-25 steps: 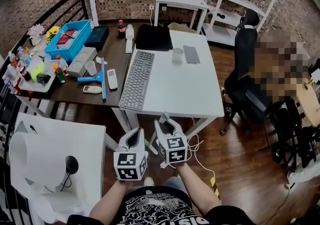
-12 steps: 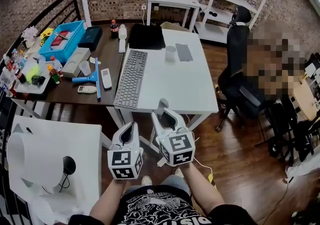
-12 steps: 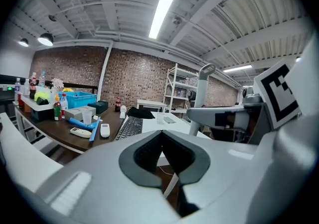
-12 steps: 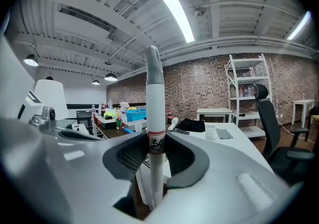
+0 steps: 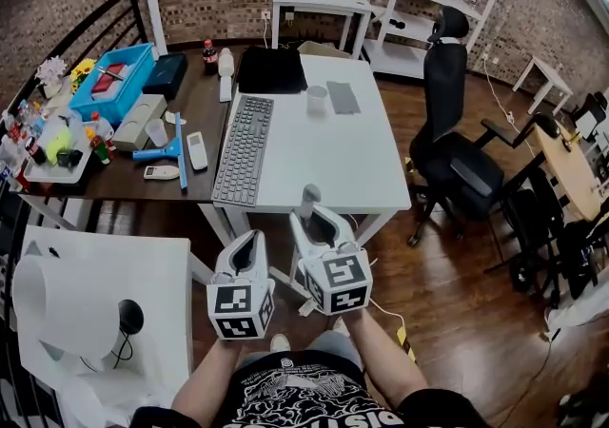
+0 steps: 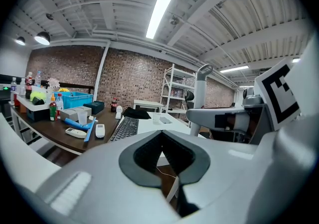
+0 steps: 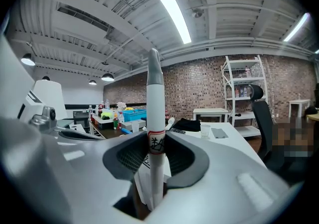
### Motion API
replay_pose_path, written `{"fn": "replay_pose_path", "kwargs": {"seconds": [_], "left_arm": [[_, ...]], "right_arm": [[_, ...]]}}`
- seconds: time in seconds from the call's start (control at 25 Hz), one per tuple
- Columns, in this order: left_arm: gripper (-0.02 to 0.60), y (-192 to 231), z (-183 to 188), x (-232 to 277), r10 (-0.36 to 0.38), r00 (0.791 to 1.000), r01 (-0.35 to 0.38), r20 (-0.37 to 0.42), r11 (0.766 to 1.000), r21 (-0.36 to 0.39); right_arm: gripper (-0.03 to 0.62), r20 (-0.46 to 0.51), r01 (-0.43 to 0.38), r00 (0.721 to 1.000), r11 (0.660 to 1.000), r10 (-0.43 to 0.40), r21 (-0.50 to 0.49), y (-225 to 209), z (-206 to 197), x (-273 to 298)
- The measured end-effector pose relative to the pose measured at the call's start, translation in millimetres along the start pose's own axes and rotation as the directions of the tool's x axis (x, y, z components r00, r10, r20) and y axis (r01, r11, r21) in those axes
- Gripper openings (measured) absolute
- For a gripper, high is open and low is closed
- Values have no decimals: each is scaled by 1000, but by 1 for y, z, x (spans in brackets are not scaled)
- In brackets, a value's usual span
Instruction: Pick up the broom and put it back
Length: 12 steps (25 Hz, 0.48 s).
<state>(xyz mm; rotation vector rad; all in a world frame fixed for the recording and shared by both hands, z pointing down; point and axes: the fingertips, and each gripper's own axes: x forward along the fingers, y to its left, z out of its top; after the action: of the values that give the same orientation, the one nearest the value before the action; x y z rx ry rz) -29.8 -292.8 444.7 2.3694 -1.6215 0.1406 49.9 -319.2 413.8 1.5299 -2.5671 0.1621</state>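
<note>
- Right gripper clamped on the broom, fingers pinching the white handle at its labelled band. Pole upright, grey tip well above the fingers, brush end low and out of sight.
- Left gripper empty, fingers together, just beside the right. No second hold on the pole.
- Likely to pivot or swing in that single narrow pinch, given a long pole with unseen weight below.
- Could slip down through the fingers if the pinch eases on the smooth handle.
- Could knock the white desk edge close in front, or sweep the keyboard and cup, on a careless turn.
</note>
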Motion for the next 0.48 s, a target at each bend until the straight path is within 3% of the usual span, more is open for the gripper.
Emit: {"fn": "replay_pose_path", "kwargs": {"seconds": [0.48], "left_arm": [[6,5,-10,2,-2,999,2,-34,1000,3]], "right_arm": [[101,-76,2,997,999,0,34,-2,-50,20]]}}
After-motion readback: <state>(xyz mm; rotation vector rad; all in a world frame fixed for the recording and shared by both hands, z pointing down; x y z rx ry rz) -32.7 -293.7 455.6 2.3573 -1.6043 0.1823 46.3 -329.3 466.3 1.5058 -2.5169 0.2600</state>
